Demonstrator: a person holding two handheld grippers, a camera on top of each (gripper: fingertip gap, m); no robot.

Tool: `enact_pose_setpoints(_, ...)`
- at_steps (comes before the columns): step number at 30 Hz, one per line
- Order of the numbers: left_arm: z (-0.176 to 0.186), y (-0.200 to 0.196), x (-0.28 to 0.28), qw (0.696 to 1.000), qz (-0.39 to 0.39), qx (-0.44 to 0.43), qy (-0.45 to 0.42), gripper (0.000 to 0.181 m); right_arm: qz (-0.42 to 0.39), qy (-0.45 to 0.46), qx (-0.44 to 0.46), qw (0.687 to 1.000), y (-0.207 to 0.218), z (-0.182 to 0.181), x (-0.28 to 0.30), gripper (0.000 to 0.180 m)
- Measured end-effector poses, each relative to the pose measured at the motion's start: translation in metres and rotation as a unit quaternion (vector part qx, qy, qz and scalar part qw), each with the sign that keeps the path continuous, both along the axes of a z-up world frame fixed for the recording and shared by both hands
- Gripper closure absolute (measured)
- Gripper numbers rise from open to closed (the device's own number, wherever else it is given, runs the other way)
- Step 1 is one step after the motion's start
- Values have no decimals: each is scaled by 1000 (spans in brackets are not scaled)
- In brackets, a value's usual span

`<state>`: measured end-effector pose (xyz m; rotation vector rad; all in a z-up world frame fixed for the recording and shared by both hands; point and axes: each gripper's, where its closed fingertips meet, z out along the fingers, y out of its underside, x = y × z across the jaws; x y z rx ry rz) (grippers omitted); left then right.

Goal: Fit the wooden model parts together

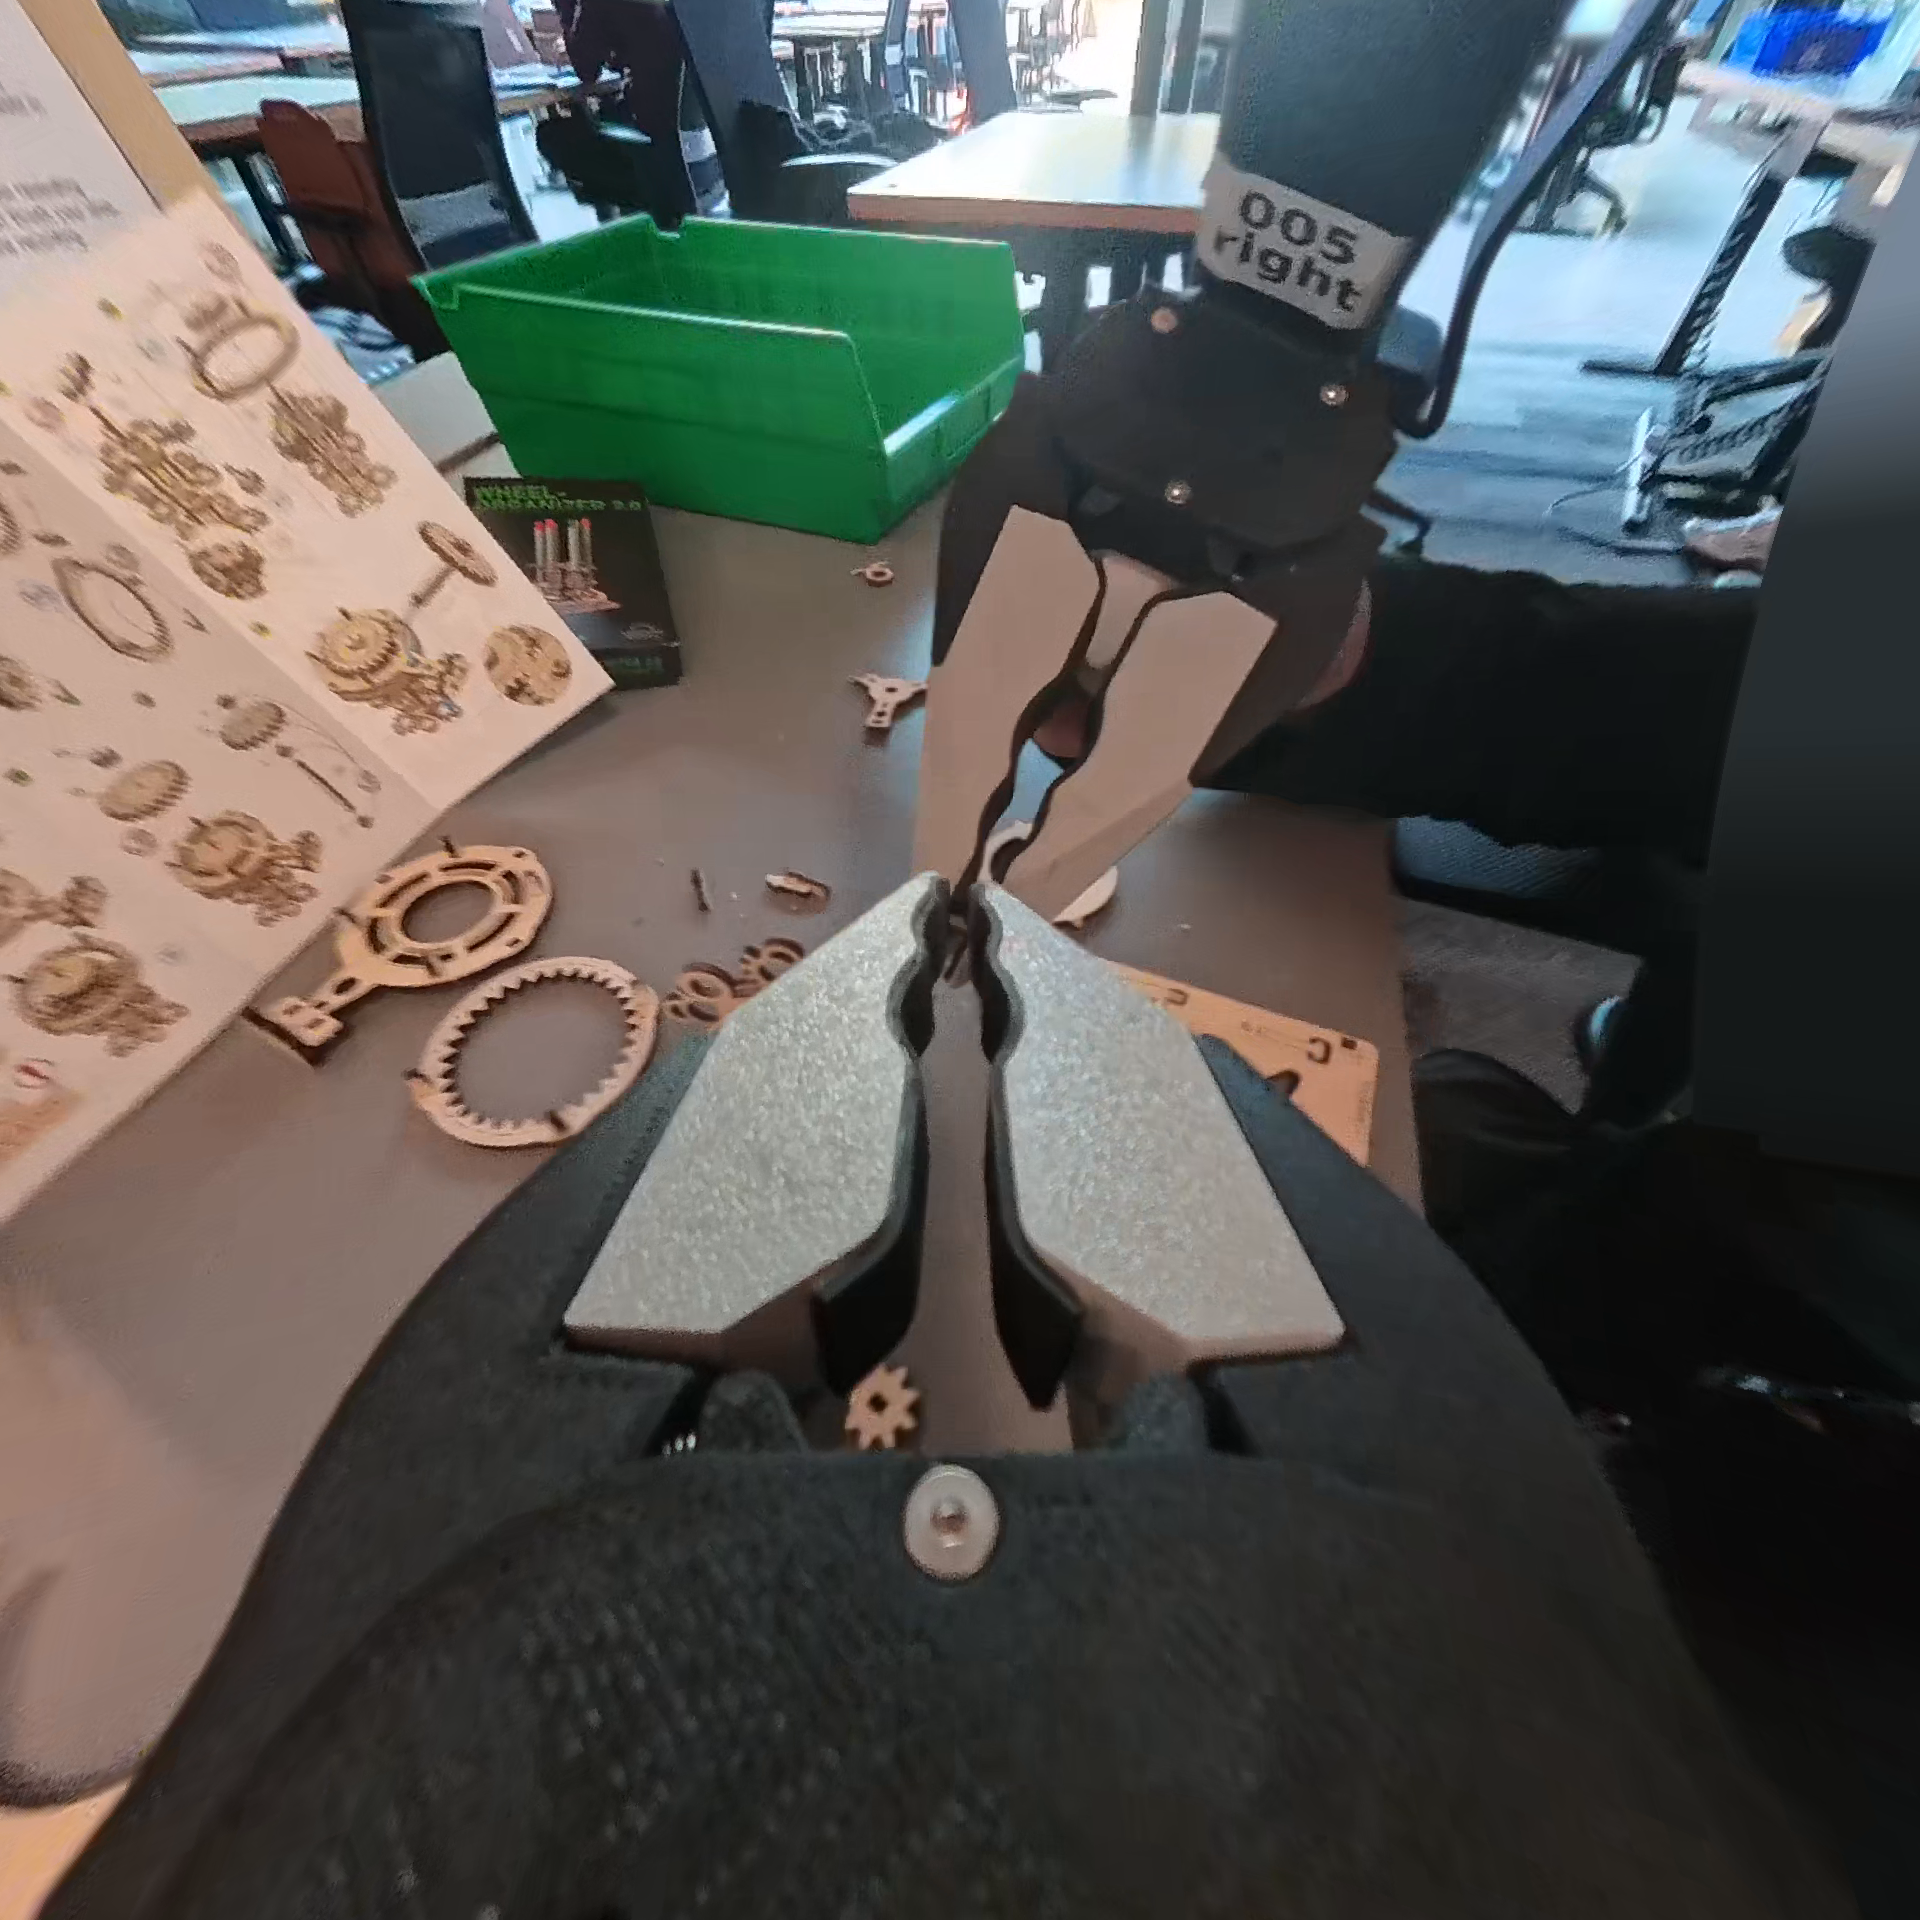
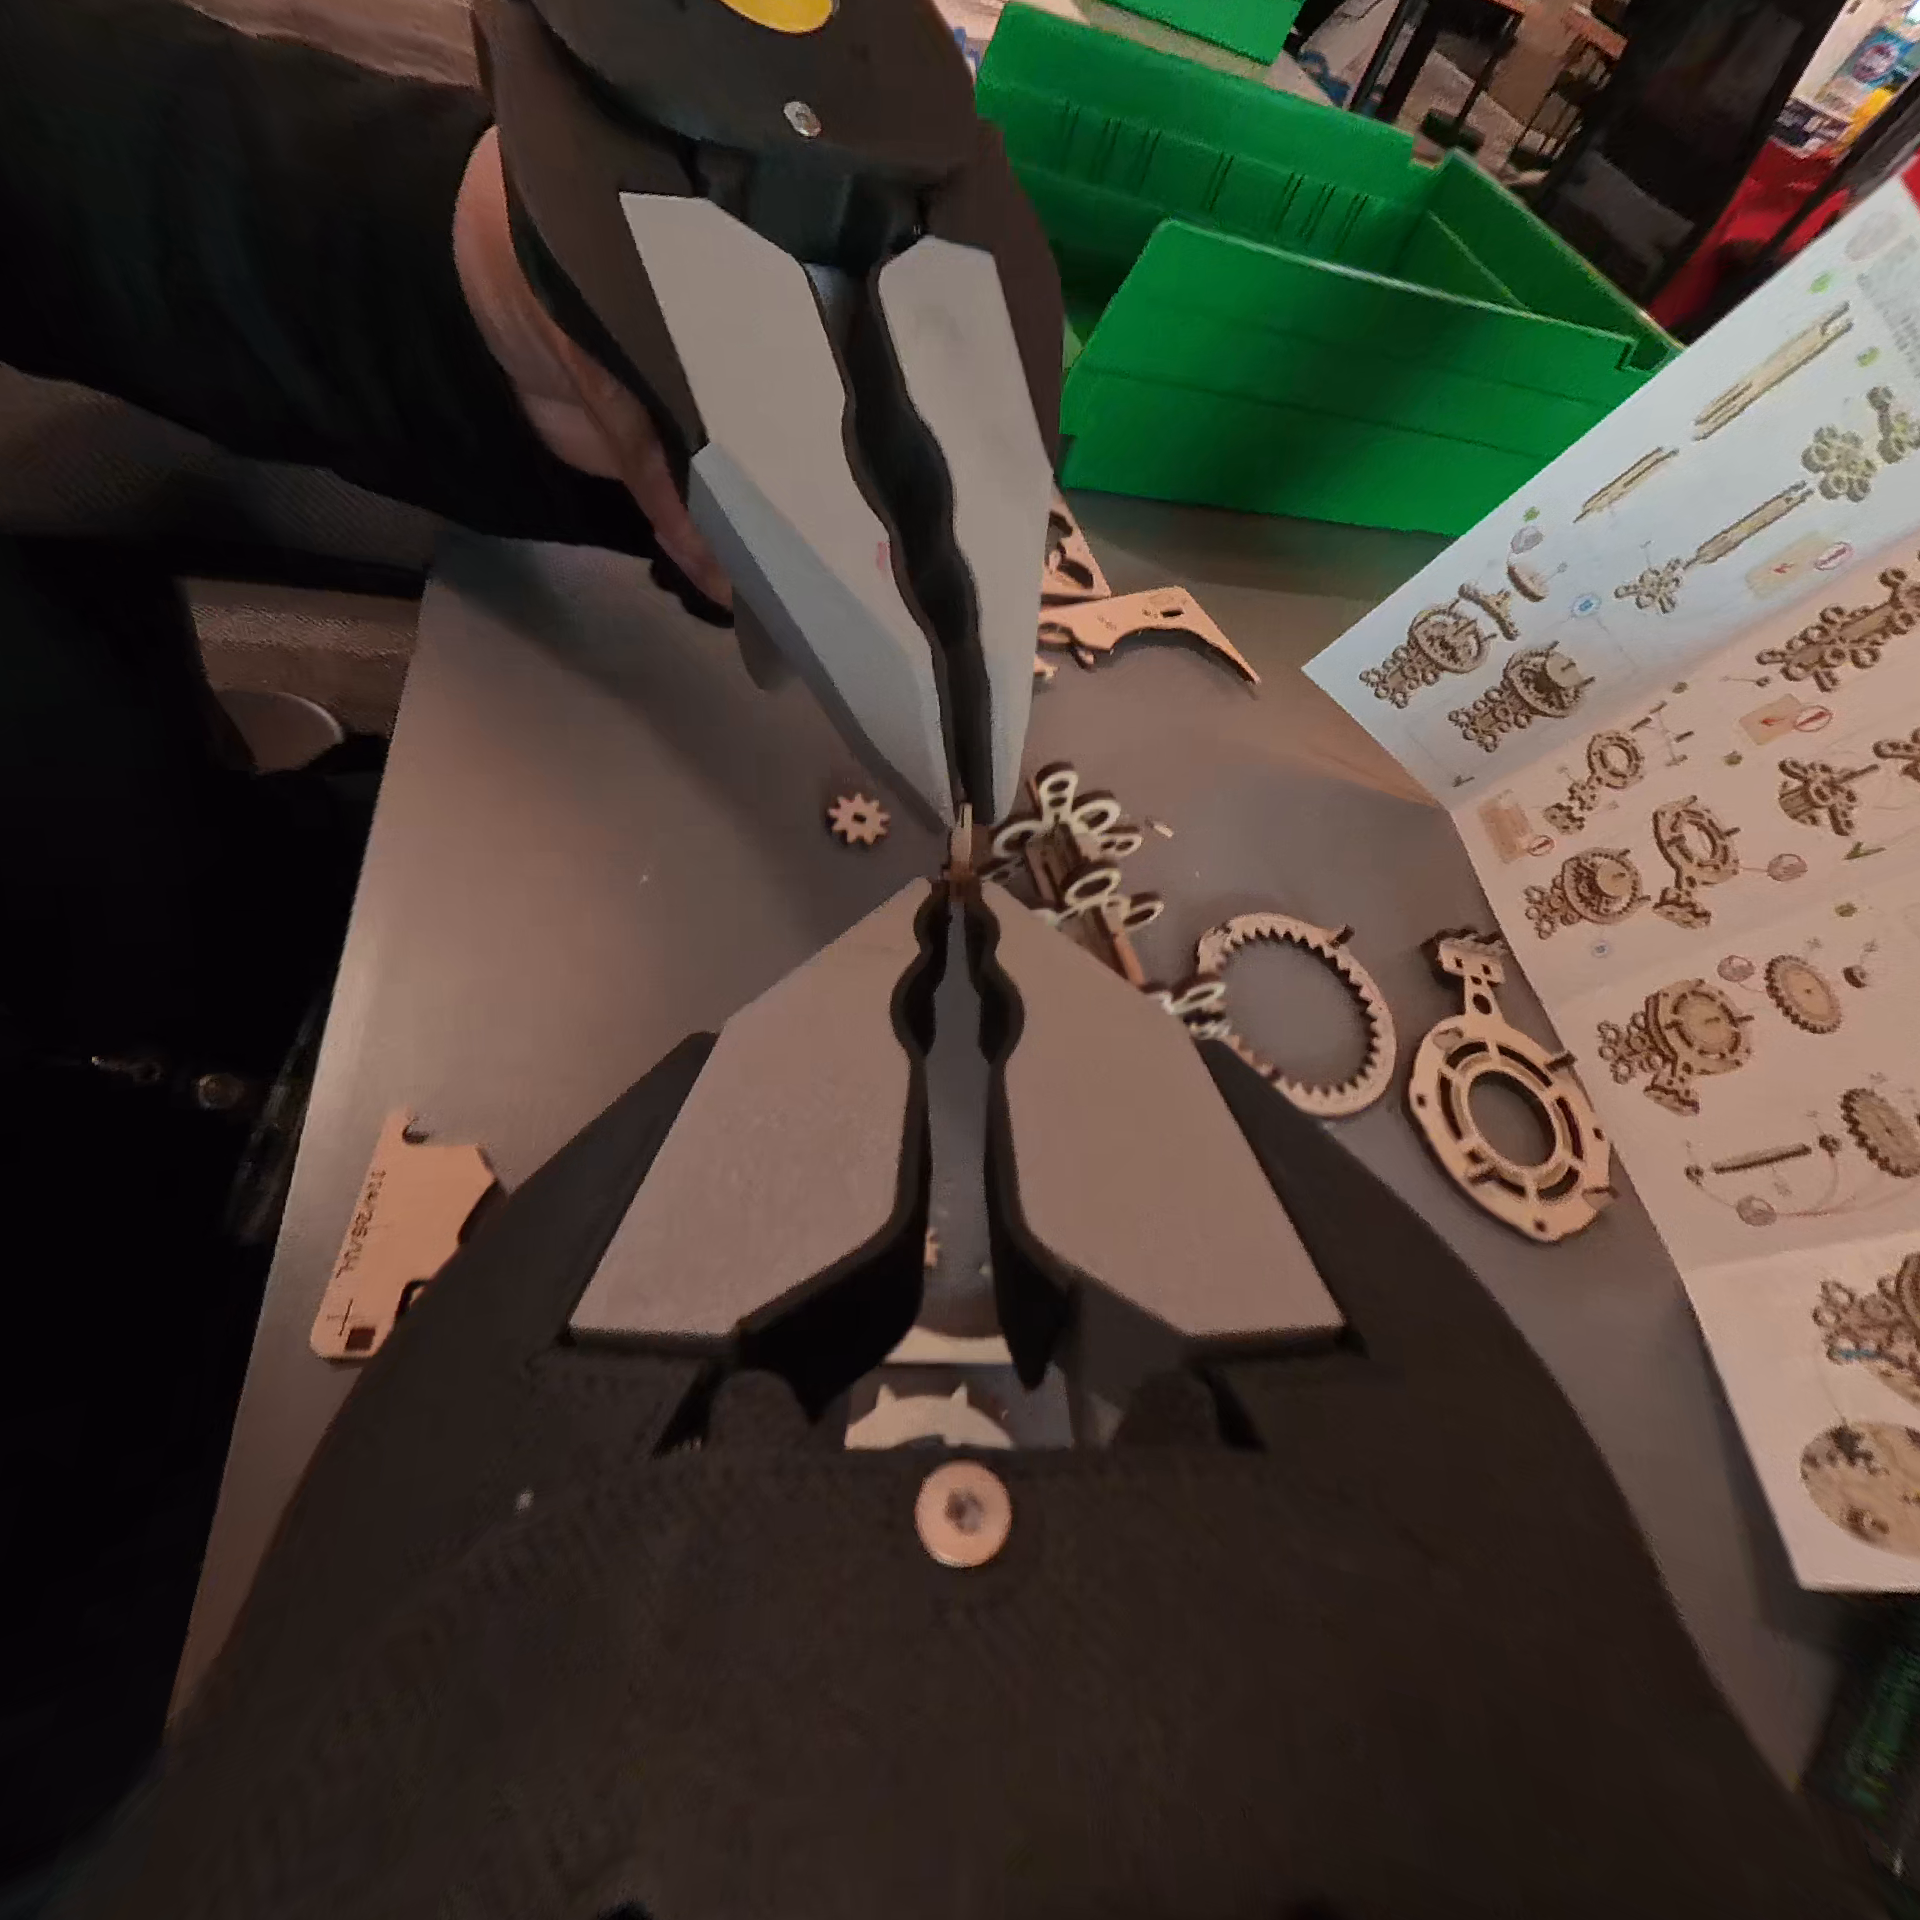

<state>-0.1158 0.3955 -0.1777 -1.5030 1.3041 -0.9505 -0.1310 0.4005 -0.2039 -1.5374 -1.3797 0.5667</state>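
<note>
My left gripper (image 1: 961, 902) and my right gripper (image 2: 951, 896) meet tip to tip just above the grey table (image 2: 623, 727). Both are shut on a small wooden part (image 2: 964, 844), the left gripper (image 2: 972, 808) at its far end and the right at its near end. I cannot tell whether it is one piece or two joined. In the left wrist view the right gripper (image 1: 979, 883) comes down from above and the part is almost hidden between the tips. A looped wooden assembly (image 2: 1081, 862) lies right behind them.
A toothed ring (image 1: 535, 1049) (image 2: 1299, 1023), a round frame with a stem (image 1: 436, 935) (image 2: 1507, 1122), a small gear (image 2: 858, 819) and a flat wooden sheet (image 2: 395, 1236) lie around. A green bin (image 1: 727, 364), a black box (image 1: 582, 582) and an instruction sheet (image 2: 1714, 831) stand behind. My two grippers' fingertips are within a few centimetres of each other.
</note>
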Motion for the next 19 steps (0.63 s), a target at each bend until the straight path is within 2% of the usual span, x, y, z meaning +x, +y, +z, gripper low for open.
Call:
enact_pose_setpoints(7,5,2,-24,999,6,20,26,181,29,29,-29,999,3,11,-17,180)
enact_pose_setpoints(13,-35,-5,-32,998,-5,2,67,181,-10,15,-58,998,7,-4,8,176)
enact_pose_setpoints(19,-67,-11,-22,990,-17,54,128,181,-54,-19,-112,992,7,-23,46,173)
